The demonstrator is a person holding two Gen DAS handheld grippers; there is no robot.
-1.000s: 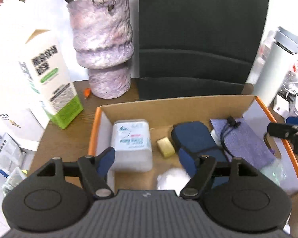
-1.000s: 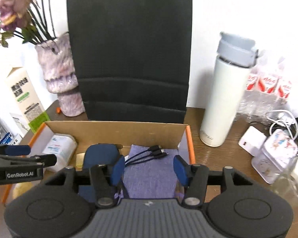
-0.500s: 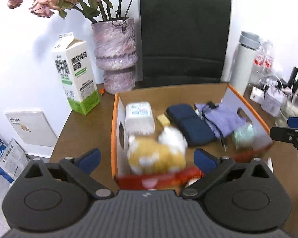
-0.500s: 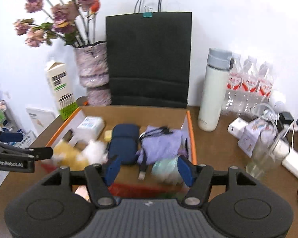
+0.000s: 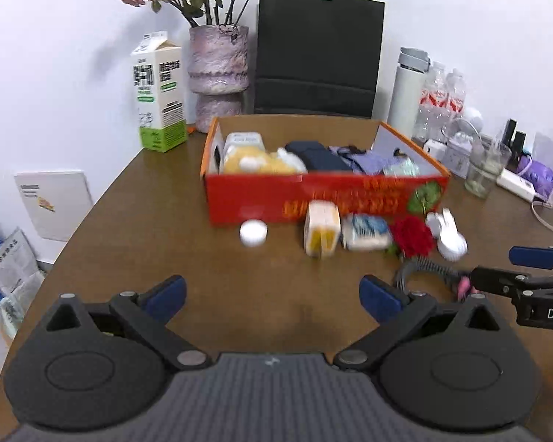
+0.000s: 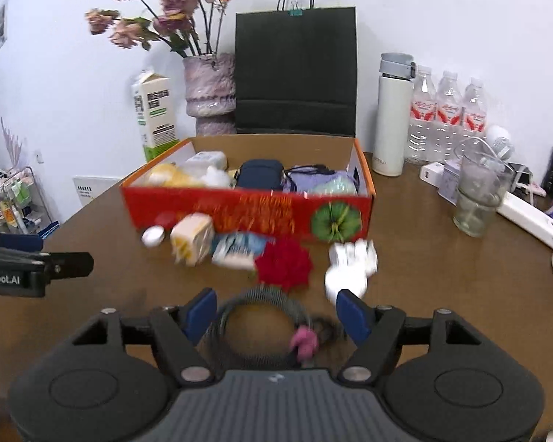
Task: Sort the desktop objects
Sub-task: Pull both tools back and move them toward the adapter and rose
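A red cardboard box (image 5: 324, 199) holds a yellow plush toy (image 5: 254, 162), a navy pouch (image 5: 313, 154) and a lilac pouch (image 6: 313, 178). In front of it lie a white cap (image 5: 253, 233), a yellow-white carton (image 5: 321, 234), a blue-white packet (image 5: 367, 236), a red flower (image 6: 284, 263) and a white object (image 6: 350, 265). My left gripper (image 5: 272, 291) hangs wide open over bare table. My right gripper (image 6: 276, 311) is opening; a dark coiled hair band (image 6: 261, 296) with a pink piece lies on the table between its fingers, not pressed by the pads.
Behind the box stand a milk carton (image 5: 160, 95), a purple vase (image 5: 217, 77) of dried flowers, a black paper bag (image 5: 319, 55) and a white flask (image 6: 390, 114). Water bottles (image 6: 448, 110), a glass (image 6: 477, 199) and a power strip (image 6: 531, 217) crowd the right side.
Both grippers have pulled back from over the box toward the near side of the table, and both have opened wider. The box front and the loose items before it have come into view.
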